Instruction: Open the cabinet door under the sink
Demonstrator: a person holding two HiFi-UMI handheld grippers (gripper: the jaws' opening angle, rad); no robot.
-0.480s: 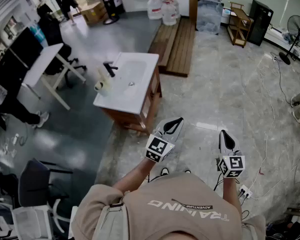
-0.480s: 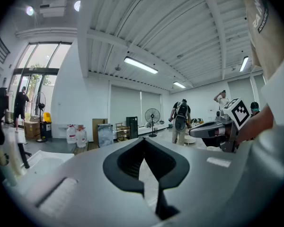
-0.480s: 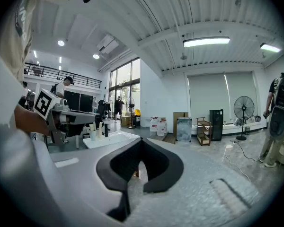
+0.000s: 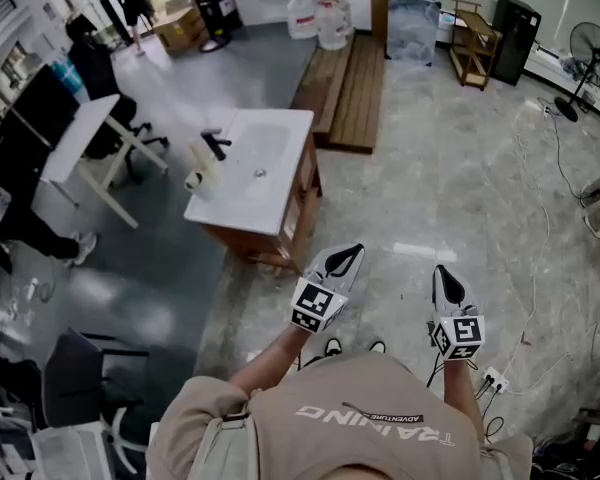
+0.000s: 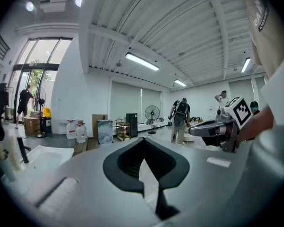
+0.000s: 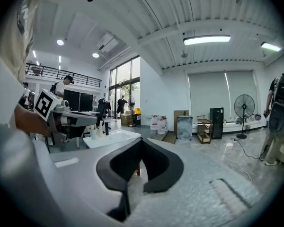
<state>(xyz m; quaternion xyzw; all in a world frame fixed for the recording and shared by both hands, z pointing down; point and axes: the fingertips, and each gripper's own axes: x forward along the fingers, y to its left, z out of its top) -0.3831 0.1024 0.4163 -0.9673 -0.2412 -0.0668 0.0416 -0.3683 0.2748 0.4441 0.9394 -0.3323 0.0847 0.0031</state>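
The sink unit stands on the floor ahead and to the left: a white basin top (image 4: 255,168) with a black faucet (image 4: 216,143) on a wooden cabinet (image 4: 303,206), whose front faces right in the head view. Its door looks closed. My left gripper (image 4: 348,258) hangs in the air just short of the cabinet's near corner, shut and empty. My right gripper (image 4: 446,283) hovers beside it over bare floor, also shut with nothing held. In the left gripper view the basin top (image 5: 42,157) lies at the left of the shut gripper (image 5: 143,143). In the right gripper view the basin top (image 6: 111,137) shows beyond the gripper (image 6: 141,141).
A low wooden platform (image 4: 348,88) and water jugs (image 4: 320,18) lie beyond the sink. A white desk (image 4: 75,138) and office chairs (image 4: 75,368) stand at the left. Cables (image 4: 540,218) and a power strip (image 4: 492,380) cross the floor at the right. People stand farther off.
The head view has shifted slightly. Both grippers hold nearly the same places and stay shut.
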